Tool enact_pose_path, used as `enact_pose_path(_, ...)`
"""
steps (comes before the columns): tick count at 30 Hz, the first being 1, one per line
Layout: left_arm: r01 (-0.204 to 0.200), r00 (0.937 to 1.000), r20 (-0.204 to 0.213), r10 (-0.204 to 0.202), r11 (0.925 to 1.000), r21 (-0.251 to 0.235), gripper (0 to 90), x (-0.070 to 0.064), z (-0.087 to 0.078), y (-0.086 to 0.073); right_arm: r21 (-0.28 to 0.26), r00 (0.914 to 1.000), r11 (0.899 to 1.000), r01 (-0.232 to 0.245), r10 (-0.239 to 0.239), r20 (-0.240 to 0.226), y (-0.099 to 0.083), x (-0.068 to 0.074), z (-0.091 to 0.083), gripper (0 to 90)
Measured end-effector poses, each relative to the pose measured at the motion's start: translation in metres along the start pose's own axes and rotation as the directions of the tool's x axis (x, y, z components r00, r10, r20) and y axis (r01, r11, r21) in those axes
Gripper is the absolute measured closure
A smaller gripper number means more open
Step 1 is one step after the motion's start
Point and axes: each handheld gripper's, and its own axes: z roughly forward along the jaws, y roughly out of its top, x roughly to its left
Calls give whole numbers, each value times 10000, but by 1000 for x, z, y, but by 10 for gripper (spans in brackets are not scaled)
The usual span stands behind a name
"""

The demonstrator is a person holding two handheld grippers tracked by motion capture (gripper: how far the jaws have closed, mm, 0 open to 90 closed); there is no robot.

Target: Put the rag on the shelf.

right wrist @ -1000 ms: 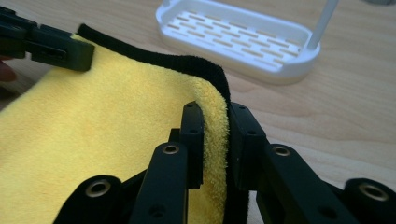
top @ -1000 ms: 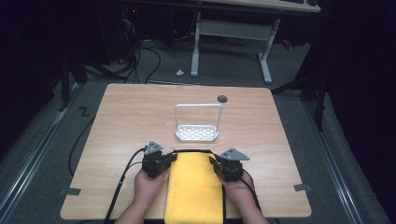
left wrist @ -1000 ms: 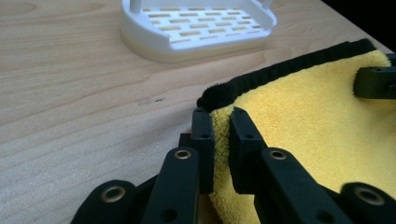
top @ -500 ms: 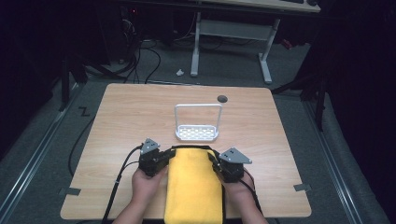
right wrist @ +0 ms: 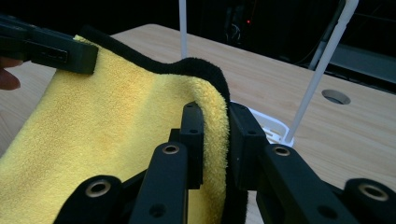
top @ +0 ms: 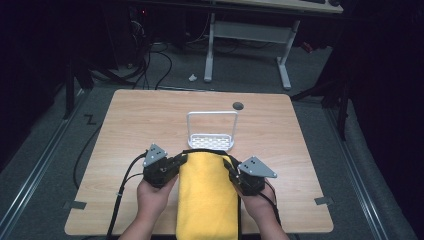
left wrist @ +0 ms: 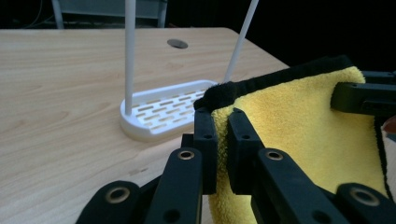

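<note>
Item: yellow terry-cloth towel with black edging [top: 207, 195], lying lengthwise at the near edge of the pale wooden table [top: 300, 150], its far end raised.

Left gripper [top: 176, 164]: jaws clamped on the towel's far left corner. Right gripper [top: 231, 170]: jaws clamped on the far right corner. A two-corner hold likely keeps the hem taut for draping.

White wire rack with slotted base [top: 211, 131]: just beyond the hem.

The gripper views reveal cloth pinched between the jaws; the high view gives the overall layout.
</note>
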Motion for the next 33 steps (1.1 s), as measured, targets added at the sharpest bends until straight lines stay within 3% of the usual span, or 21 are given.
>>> enact_pose_path(12, -288, 9995, -136, 282, 9986, -441, 841, 0, -5, 18, -471, 9999, 9988, -121, 119, -54, 15, -7, -8, 782)
enact_pose_path(20, -424, 9991, -9, 425, 9934, -1062, 843, -6, -10, 37, -865, 9999, 9962, 71, -60, 122, 38, -8, -14, 782)
enact_pose_path(29, -736, 9972, -25, 744, 9810, -1795, 845, -7, -19, 66, -1471, 9992, 9888, 257, -210, 334, 65, -9, -18, 782)
enact_pose_path(33, -941, 9955, -78, 946, 9721, -2148, 845, -8, -23, 83, -1714, 9987, 9848, 298, -222, 462, 77, -12, -19, 782)
